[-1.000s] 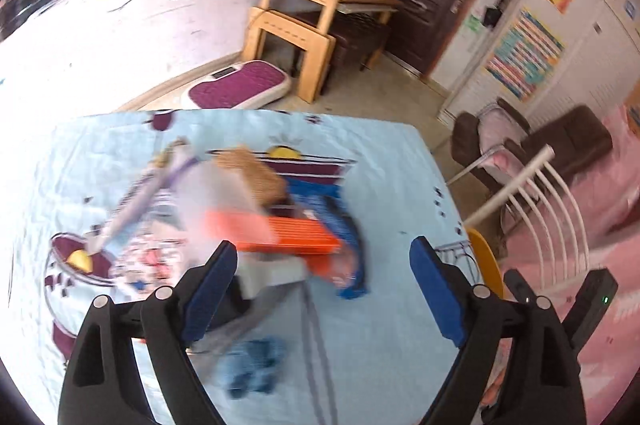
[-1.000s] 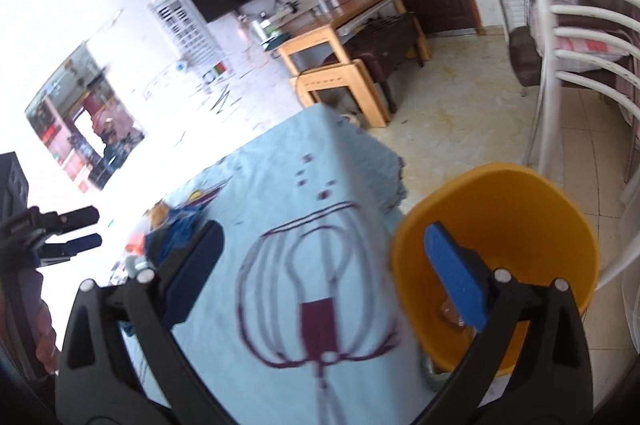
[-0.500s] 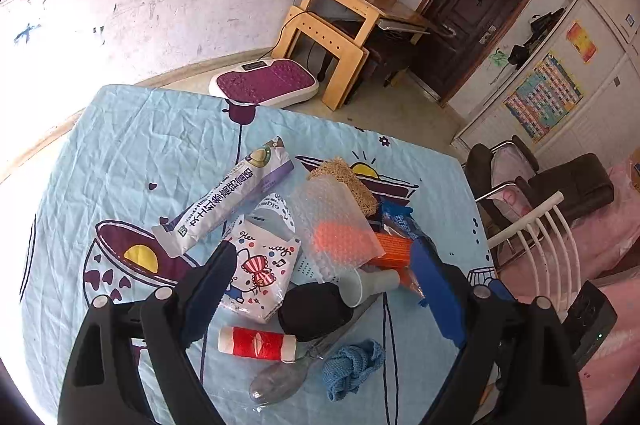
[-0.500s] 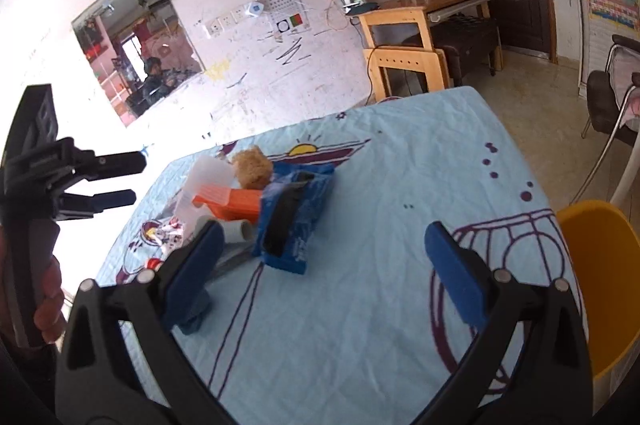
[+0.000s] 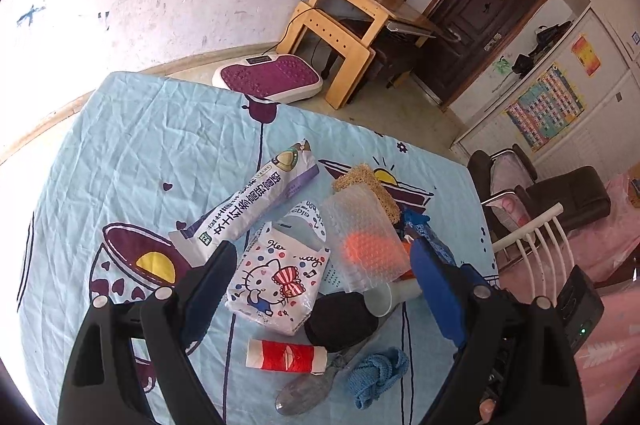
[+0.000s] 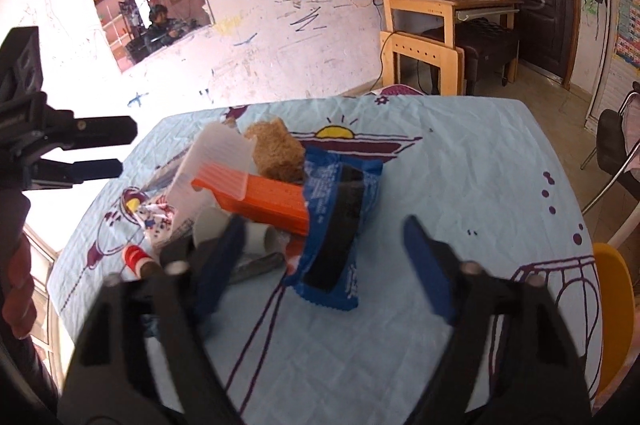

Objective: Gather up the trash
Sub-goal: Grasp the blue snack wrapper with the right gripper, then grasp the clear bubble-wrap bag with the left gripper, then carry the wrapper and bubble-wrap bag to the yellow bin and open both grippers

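The trash sits in one heap in the middle of the table [image 5: 132,145], on a light blue cloth with purple drawings. Nothing looks picked up yet, so I think most of the job is left to do.

In the heap there is a long white and purple packet [image 5: 248,207], a Hello Kitty bag [image 5: 276,283], a sheet of bubble wrap [image 5: 362,243], a brown sponge [image 5: 366,181], a red and white roll [image 5: 286,355], a small blue knitted thing [image 5: 378,373], a grey tube [image 5: 390,297] and a black lump [image 5: 340,321]. From the right wrist view there is also a blue wrapper [image 6: 338,221] and an orange box [image 6: 264,203] under the bubble wrap.

The left gripper [image 5: 324,285] hangs above the heap with its jaws wide apart and nothing in them. The right gripper [image 6: 320,265] is low near the table, jaws wide apart too, and the blue wrapper lies just in front of it, between its two fingers. I think that wrapper is the easiest thing to take first.

The yellow bin [image 6: 614,321] stands by the right edge of the table. Only its rim shows, so I cannot tell what is inside.

The things lie on top of each other. Pulling one out may drag or tip the others. The bubble wrap covers the orange box, and the tube and roll could roll away. A white chair [image 5: 532,229] stands near the table on the bin side.
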Demonstrator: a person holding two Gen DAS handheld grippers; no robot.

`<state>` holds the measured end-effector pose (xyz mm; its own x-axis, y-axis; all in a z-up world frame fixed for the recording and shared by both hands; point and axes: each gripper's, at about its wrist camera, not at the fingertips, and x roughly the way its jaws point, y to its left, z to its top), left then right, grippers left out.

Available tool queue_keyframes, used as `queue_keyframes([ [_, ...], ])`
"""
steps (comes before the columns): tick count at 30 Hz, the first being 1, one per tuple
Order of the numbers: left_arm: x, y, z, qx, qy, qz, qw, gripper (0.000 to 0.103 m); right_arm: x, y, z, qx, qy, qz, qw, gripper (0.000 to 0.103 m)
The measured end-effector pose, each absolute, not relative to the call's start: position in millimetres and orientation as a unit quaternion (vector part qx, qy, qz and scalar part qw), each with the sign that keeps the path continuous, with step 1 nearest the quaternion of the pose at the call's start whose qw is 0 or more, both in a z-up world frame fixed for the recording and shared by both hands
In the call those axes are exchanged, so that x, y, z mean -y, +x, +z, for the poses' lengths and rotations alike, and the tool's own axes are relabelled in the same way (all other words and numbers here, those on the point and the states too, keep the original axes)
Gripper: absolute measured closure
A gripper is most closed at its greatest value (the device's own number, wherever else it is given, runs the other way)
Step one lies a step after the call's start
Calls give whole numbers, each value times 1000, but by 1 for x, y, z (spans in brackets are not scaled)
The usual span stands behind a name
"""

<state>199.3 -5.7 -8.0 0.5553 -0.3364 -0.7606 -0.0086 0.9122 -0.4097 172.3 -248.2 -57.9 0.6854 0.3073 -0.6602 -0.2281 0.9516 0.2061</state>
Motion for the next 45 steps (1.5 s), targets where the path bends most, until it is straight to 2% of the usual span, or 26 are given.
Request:
queue_keyframes([
  [4,6,203,-11,-465,-189,-96,860,19,252,177,-63,-382,65,148,910,58],
  [5,5,204,-12,-465,-189,-97,859,19,253,178,-63,-382,66,147,910,66],
  [6,5,205,-12,-466,-190,-97,859,19,253,178,-63,-381,65,144,911,79],
  [7,6,205,-13,-467,-190,-98,858,19,253,178,-63,-383,61,140,911,86],
  [11,12,210,-14,-473,-191,-103,854,19,255,177,-62,-381,50,130,914,88],
  [22,41,232,-27,-510,-208,-122,826,19,286,152,-21,-265,-30,10,964,88],
  [29,57,244,-42,-522,-206,-110,820,19,314,148,-16,-259,-1,15,966,88],
  [31,59,245,-43,-512,-210,-113,825,28,321,146,-22,-262,7,14,965,88],
  [33,60,247,-44,-512,-213,-110,825,62,329,146,-26,-265,17,15,964,88],
  [34,61,247,-45,-510,-212,-107,827,66,331,146,-28,-267,20,15,963,88],
  [40,64,244,-39,-498,-207,-109,835,70,351,144,-34,-267,40,12,963,87],
  [45,69,230,-9,-470,-193,-114,854,70,378,137,-37,-260,61,-6,964,88],
])
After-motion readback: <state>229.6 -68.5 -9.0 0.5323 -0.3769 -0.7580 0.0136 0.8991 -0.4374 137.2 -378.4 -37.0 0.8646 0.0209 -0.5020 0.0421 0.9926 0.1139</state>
